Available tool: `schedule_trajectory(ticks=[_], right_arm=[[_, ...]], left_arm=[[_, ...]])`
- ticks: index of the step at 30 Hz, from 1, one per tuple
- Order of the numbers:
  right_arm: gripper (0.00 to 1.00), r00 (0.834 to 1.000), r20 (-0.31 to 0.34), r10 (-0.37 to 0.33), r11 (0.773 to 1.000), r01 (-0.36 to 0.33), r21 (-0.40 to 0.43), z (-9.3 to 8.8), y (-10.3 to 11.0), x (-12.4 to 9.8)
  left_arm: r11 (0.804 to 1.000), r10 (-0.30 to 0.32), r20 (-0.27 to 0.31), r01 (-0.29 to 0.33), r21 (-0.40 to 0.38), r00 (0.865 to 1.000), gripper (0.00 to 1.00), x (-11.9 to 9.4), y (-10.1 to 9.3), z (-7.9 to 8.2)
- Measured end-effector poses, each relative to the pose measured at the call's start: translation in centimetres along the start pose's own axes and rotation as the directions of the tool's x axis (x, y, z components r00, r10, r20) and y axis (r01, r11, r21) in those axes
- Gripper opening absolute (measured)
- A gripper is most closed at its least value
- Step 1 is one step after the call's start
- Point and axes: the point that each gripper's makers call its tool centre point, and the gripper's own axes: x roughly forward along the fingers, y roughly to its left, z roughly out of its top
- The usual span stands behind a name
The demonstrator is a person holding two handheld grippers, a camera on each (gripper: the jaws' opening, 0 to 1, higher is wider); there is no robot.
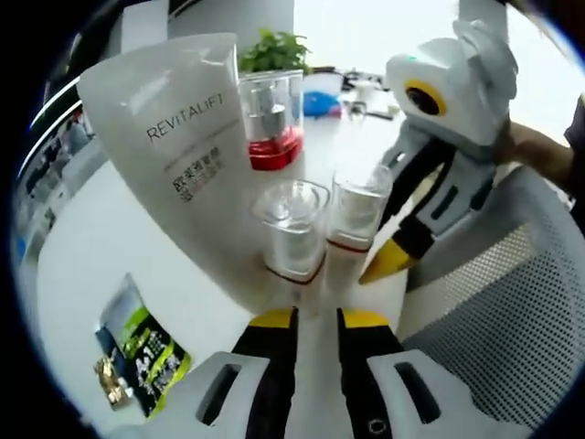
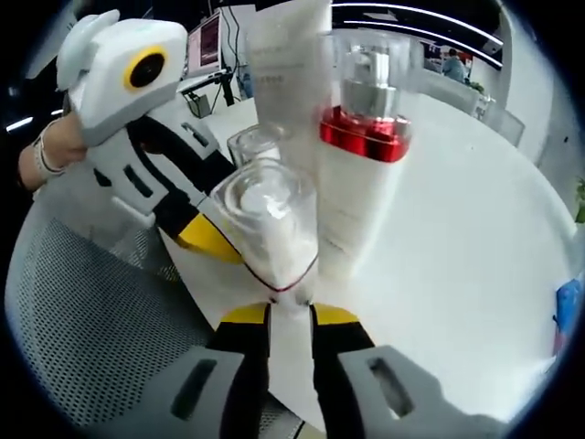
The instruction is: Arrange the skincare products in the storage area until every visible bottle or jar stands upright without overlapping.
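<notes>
Left gripper (image 1: 317,317): jaws clamp a clear-capped bottle (image 1: 292,233), frame centre.
Right gripper (image 2: 290,315): jaws clamp another capped bottle (image 2: 267,219).
Tube (image 1: 187,137): upper left, on the table (image 1: 82,247).

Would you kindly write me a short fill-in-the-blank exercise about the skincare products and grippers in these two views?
1. The word printed on the big tube is ____.
2. The pump bottle has a collar coloured ____.
3. In the left gripper view, the left gripper has its jaws around a bottle with a clear ____.
4. The tips of the right gripper are coloured ____.

Missing words: REVITALIFT; red; cap; yellow
</notes>
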Motion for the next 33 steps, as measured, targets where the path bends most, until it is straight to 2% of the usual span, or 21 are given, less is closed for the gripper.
schedule_trajectory(ticks=[29, 33], right_arm=[[0.14, 0.999, 0.011, -0.039, 0.999, 0.039, -0.001, 0.9, -1.6, 0.7], [0.14, 0.999, -0.004, -0.046, 0.999, 0.046, -0.008, 0.5, -1.6, 0.6]], left_arm=[[1.0, 0.015, 0.012, -0.015, -0.004, 1.0, 0.11, -0.2, 0.6, 0.4], [1.0, 0.02, 0.016, -0.02, -0.005, 1.0, 0.11, -0.3, 0.7, 0.4]])
